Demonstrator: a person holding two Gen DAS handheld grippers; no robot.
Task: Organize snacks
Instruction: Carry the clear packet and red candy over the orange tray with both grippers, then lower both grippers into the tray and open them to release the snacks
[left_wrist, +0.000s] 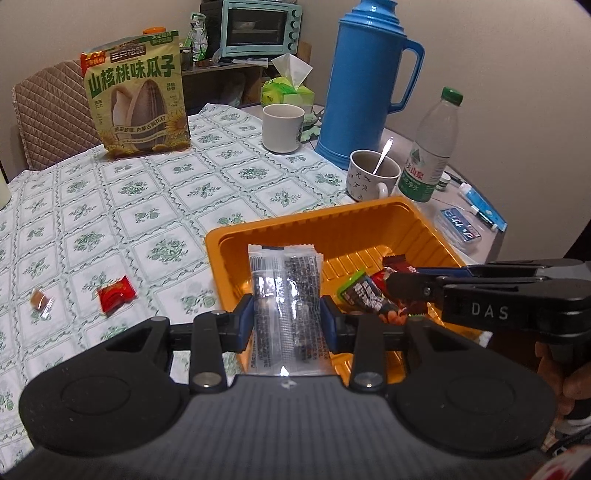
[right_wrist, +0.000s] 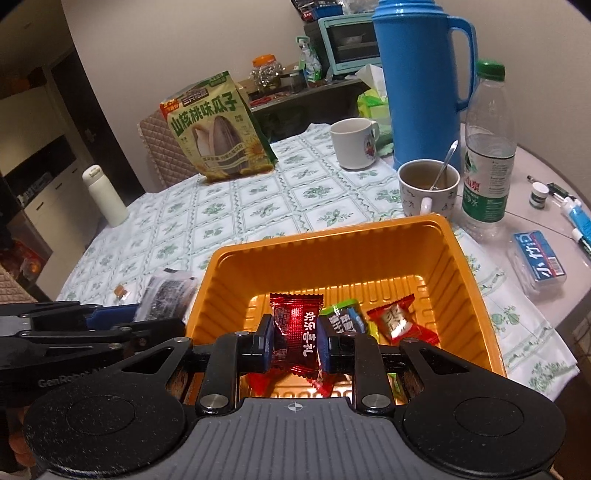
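Note:
An orange plastic tray (left_wrist: 369, 218) (right_wrist: 469, 273) sits on the tablecloth and holds several wrapped snacks (right_wrist: 397, 323). My left gripper (left_wrist: 287, 321) is shut on a clear and black snack packet (left_wrist: 284, 295), held over the tray's left rim; the packet also shows in the right wrist view (right_wrist: 166, 295). My right gripper (right_wrist: 295, 341) is shut on a dark red candy (right_wrist: 299, 332), held above the tray's near side. It shows from the side in the left wrist view (left_wrist: 399, 286). A red candy (left_wrist: 115, 295) and a small brown candy (left_wrist: 40, 302) lie on the cloth to the left.
A sunflower seed bag (left_wrist: 136, 96) stands at the back. A white mug (left_wrist: 282, 127), a blue thermos (left_wrist: 365, 81), a mug with a spoon (left_wrist: 373, 177) and a water bottle (left_wrist: 432, 147) stand behind the tray. A white bottle (right_wrist: 105, 195) stands at the left edge.

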